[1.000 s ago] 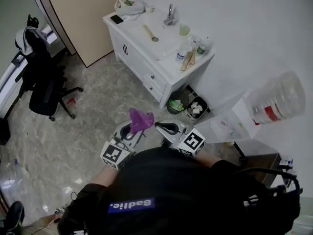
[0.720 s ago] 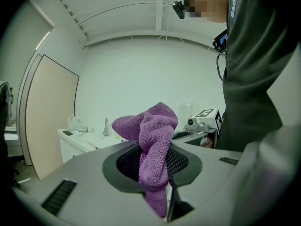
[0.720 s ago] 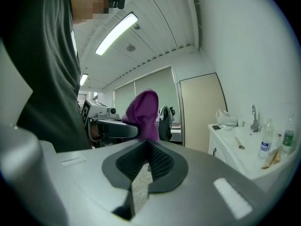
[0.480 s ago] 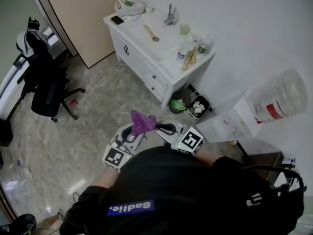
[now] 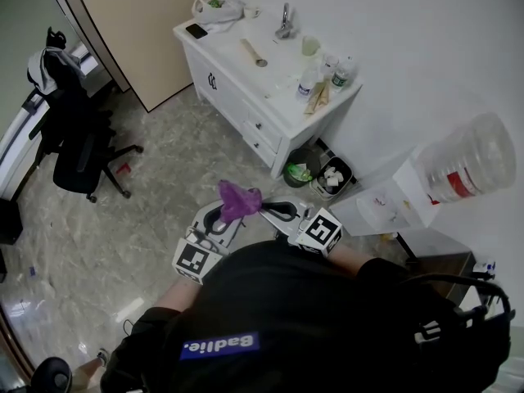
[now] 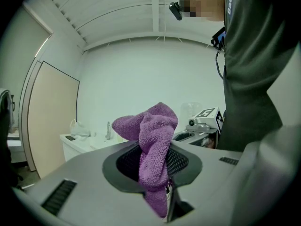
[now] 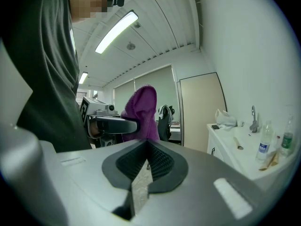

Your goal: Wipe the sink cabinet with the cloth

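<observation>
Left gripper is clamped on the purple cloth. In the left gripper view the cloth is pinched between the jaws and bunches up above them. Right gripper has its jaws together with nothing between them, as the right gripper view shows. Both grippers are held close to the person's body, just beside each other and well apart from the white sink cabinet.

Worktop:
- The tap is at the back edge.
- A white bag is in the back left corner, with a dark phone near the front left corner.
- A tube-like item lies mid-top.
- Bottles are clustered at the right end.

Two bins stand on the floor below the right edge. A black office chair stands on the floor, well apart from the cabinet's front edge.
</observation>
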{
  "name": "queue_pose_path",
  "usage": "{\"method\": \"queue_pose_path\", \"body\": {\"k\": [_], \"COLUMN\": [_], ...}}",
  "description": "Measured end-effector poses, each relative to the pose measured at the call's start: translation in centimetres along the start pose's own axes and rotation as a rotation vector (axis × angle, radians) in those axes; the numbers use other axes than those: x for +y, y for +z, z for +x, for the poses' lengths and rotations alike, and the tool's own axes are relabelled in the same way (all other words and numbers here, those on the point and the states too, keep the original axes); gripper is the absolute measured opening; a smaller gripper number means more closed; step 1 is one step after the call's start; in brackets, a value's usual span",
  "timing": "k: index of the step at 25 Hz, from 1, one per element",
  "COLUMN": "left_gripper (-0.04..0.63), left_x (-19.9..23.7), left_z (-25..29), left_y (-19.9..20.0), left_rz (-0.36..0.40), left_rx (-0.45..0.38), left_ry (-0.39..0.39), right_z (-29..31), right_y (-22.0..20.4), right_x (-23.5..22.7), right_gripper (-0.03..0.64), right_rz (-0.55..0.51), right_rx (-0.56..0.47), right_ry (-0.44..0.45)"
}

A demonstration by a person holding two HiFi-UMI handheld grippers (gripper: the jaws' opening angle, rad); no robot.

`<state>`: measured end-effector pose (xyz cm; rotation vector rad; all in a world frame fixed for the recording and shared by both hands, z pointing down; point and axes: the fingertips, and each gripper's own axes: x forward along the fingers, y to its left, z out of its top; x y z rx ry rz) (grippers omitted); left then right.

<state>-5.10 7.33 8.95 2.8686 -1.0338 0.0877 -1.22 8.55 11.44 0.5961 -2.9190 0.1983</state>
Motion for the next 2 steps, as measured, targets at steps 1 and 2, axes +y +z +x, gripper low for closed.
{"method": "queue_pose_path", "body": {"k": [1, 2], "left_gripper": [0.100, 0.100], "left_x": [0.10, 0.20], "left_z": [-0.03, -0.06], "left_y": [-0.06, -0.11], "left_rz": [0.001, 0.001], "left_rx": [0.001, 0.002], "left_ry": [0.002, 0.004], "right_z": [0.12, 0.24], "right_y": [0.03, 0.07], "right_x": [-0.10, -0.21], "right_gripper": [0.002, 0.002], "right_rz": [-0.003, -0.005], "right_rx": [0.000, -0.001], "right_ry": [0.001, 0.001]}}
